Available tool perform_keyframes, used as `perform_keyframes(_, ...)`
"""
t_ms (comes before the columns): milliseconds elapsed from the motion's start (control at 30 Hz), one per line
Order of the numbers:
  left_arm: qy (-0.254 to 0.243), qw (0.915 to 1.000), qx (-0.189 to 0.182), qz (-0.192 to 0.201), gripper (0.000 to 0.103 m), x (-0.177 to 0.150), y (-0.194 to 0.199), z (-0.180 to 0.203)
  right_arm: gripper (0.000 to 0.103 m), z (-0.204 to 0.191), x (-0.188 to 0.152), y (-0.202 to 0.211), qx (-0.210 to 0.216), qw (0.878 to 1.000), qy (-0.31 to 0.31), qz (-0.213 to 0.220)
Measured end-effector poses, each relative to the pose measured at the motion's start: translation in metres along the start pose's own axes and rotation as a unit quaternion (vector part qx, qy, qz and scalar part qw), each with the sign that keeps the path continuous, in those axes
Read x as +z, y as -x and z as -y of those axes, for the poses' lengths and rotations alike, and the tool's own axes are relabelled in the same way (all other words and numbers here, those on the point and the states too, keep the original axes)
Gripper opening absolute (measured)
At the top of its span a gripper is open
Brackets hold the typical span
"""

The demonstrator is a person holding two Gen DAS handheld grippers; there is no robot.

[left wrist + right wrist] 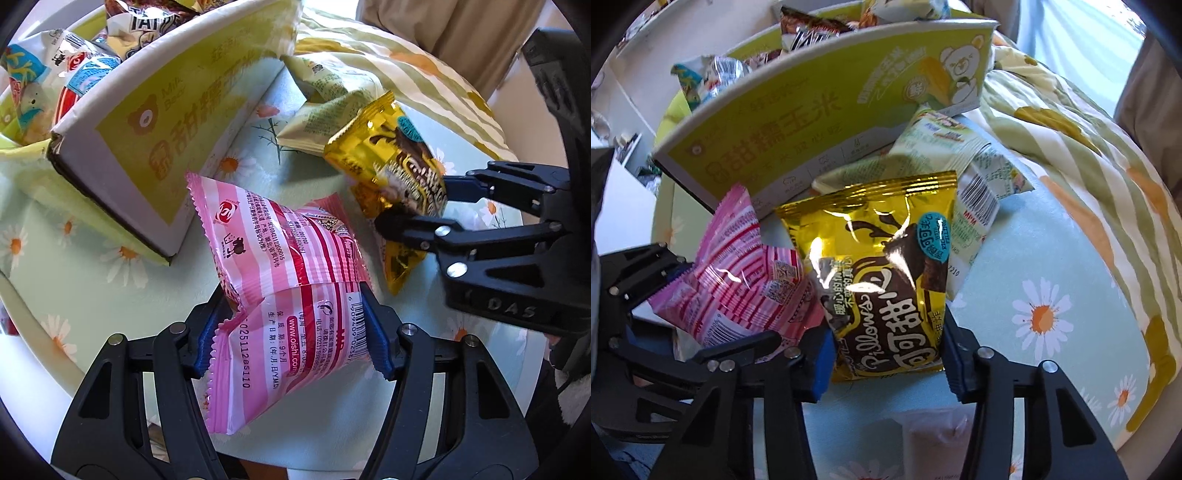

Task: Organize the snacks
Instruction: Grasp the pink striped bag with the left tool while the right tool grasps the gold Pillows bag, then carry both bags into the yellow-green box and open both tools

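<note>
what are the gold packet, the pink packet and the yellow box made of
Gold packet: looks like metallised foil film, with mirror-like glare. Pink packet: glossy plastic film, crinkled, with serrated sealed edges. Yellow box: printed cardboard, matte, its cut edge showing thick board.

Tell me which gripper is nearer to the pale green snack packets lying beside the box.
Right. The right gripper, shut on the gold packet, sits just short of the green packets. The left gripper, holding the pink packet, is farther back.

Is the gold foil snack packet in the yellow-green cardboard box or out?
Out. The gold foil snack packet sits outside the yellow-green cardboard box, clamped in the right tool.
</note>
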State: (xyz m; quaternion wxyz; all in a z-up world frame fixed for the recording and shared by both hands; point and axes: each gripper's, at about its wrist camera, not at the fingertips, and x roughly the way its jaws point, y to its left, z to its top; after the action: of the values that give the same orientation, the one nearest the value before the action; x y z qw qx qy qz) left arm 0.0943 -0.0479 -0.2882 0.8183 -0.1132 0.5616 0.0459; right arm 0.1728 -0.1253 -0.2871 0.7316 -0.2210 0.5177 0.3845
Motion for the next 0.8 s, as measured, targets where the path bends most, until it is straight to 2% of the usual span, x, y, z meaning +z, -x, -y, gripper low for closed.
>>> perform_keyframes(367, -0.050, 0.9984, -0.023, 0.015, 0.060, 0.002, 0.037, 0.017, 0.044, 0.002, -0.006, 0.057, -0.022, 0.997, -0.061, 0.035)
perform_keyframes(600, -0.083, 0.9942, -0.047, 0.051, 0.060, 0.017, 0.078, 0.031, 0.044, 0.003, -0.008, 0.111, -0.041, 0.990, -0.116, 0.069)
perform_keyframes(800, -0.111, 0.9869, -0.071, 0.093, 0.060, 0.043, 0.118, 0.037, 0.044, -0.002, -0.005, 0.159, -0.069, 0.980, -0.157, 0.105)
